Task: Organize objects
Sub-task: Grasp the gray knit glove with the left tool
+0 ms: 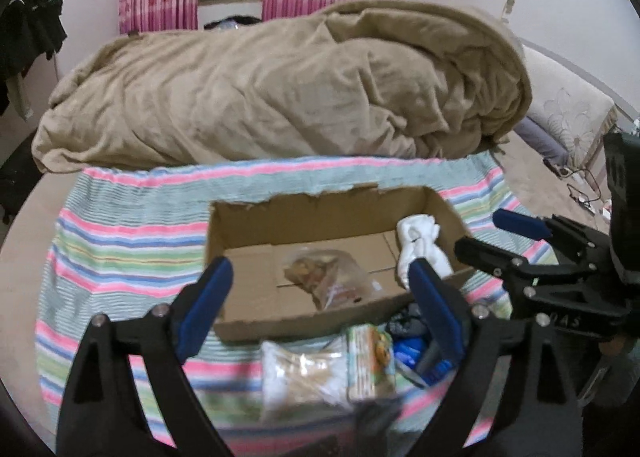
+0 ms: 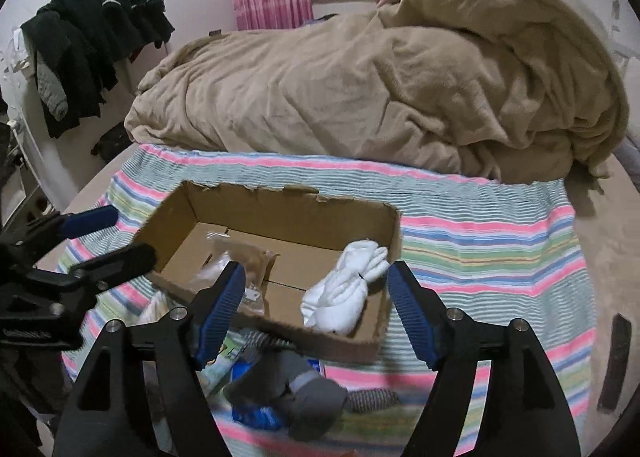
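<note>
An open cardboard box (image 1: 240, 225) (image 2: 280, 209) lies on a striped towel. In it are white socks (image 1: 418, 245) (image 2: 352, 285) and a clear snack bag (image 1: 324, 277) (image 2: 236, 261). In front of the box lie a clear packet (image 1: 304, 373), a green-printed packet (image 1: 368, 361), a blue packet (image 2: 256, 413) and grey socks (image 2: 304, 393). My left gripper (image 1: 320, 297) is open and empty over the box's near wall; it also shows in the right wrist view (image 2: 116, 233). My right gripper (image 2: 316, 305) is open and empty above the grey socks; it shows in the left wrist view (image 1: 492, 233).
The striped towel (image 1: 120, 241) (image 2: 500, 241) covers the bed. A heaped tan blanket (image 1: 280, 89) (image 2: 400, 89) lies behind the box. Dark clothes (image 2: 92, 41) hang at the left. A dark flat object (image 2: 616, 361) lies at the right bed edge. Cables (image 1: 580, 185) lie far right.
</note>
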The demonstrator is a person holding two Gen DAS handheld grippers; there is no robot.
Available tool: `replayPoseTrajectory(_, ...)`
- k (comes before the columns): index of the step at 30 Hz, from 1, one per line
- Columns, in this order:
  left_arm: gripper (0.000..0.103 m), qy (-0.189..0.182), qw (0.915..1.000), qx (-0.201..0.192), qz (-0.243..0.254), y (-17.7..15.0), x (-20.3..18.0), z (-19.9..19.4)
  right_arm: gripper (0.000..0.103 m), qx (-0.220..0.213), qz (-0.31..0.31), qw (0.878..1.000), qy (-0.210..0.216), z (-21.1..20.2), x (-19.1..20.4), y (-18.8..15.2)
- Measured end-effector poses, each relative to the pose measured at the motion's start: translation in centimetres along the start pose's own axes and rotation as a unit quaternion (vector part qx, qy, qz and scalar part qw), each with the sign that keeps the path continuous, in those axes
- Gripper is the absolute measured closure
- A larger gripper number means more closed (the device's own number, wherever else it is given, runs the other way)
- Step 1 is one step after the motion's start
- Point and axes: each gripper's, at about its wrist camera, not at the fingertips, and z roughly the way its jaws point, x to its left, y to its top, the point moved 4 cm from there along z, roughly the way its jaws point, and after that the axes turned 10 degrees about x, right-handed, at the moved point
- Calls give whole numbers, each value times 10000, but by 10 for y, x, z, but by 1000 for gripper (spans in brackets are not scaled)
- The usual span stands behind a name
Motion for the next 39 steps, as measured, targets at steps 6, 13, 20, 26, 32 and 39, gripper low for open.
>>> replayPoseTrajectory(6, 12, -53, 9998, -184, -7, -20, 1, -44, 21, -227, 51, 9997, -21, -38, 5, -11)
replayPoseTrajectory(13, 12, -65, 9998, -45, -196, -54, 8, -64, 19, -309, 39, 9995, 25, -68, 13, -34)
replayPoseTrajectory(20, 12, -38, 9984, 486, -302, -102, 8, -48, 19, -196, 128, 9997, 10, -75, 15, -65)
replayPoseTrajectory(26, 12, -190, 9959, 814, -332, -131, 5, -31, 19, 129, 112, 9998, 91, -60, 18, -94)
replayPoseTrajectory(32, 12, -222, 9933, 1038, -450, -147, 5, -12, 19, 377, 253, 9989, 134, -38, 12, -110)
replayPoseTrajectory(39, 12, -163, 9908, 1267, -449, -160, 7, 13, 20, 511, 325, 9981, 91, -18, 4, -109)
